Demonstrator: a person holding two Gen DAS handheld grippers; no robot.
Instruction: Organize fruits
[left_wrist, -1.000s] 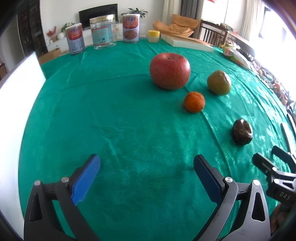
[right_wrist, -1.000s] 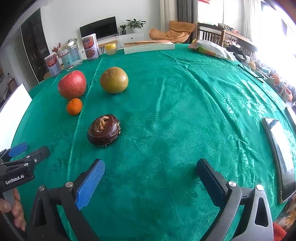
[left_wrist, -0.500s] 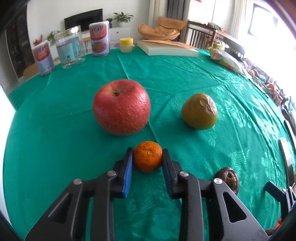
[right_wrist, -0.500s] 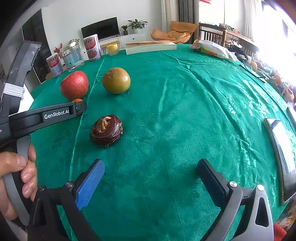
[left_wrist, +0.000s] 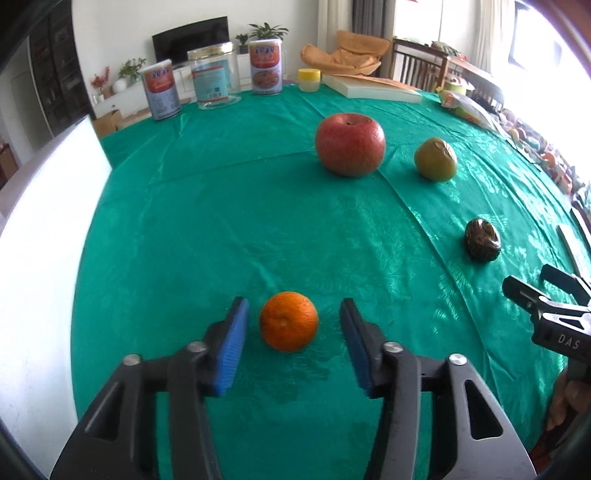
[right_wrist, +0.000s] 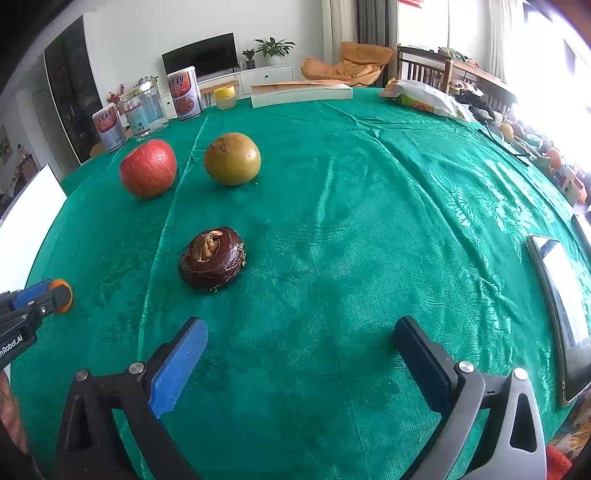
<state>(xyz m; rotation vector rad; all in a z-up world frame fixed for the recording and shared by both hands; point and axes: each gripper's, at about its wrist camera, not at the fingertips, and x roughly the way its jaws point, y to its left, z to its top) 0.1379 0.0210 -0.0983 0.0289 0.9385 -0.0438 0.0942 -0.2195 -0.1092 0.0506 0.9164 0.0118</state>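
Since 0.5 s ago, the mandarin (left_wrist: 288, 321) has been carried from beside the red apple (left_wrist: 349, 144) toward 6 o'clock and released on the green tablecloth (left_wrist: 229, 229). It is flanked, untouched, by the spread jaws of the left gripper (left_wrist: 291, 341). The right gripper (right_wrist: 299, 358) is held wide open, with the brown fruit (right_wrist: 212, 257) seen at 11 o'clock and the yellow-green fruit (right_wrist: 232, 158) farther off.
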